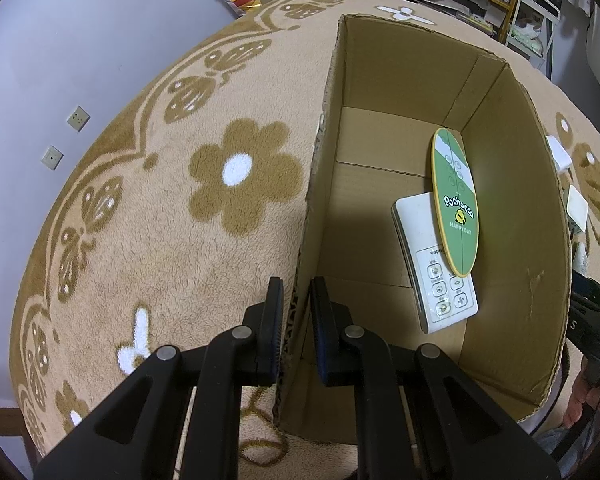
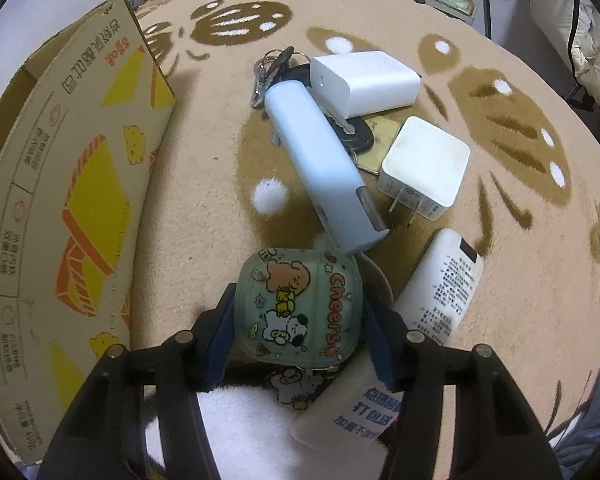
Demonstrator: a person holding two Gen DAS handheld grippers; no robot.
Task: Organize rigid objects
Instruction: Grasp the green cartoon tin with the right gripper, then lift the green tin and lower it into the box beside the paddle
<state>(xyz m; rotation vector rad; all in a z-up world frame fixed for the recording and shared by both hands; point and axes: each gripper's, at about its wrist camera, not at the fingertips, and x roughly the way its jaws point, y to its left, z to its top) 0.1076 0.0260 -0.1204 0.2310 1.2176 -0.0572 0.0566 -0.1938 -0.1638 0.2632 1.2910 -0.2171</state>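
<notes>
The cardboard box (image 1: 512, 264) is steadied by the left gripper (image 1: 294, 308), clamped on its wall. A pickup is judged underway: the green earbud case (image 2: 298, 304), lying beside the box, is pinched by the right gripper (image 2: 298, 320); lifting across comes next

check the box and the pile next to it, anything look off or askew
Mostly the box. The left gripper pinches the cardboard box by its near wall, whose cut top edge looks ragged. Inside, the green oval card lies crooked across the white remote. Outside, the blue stick-shaped device sprawls over the keys.
</notes>
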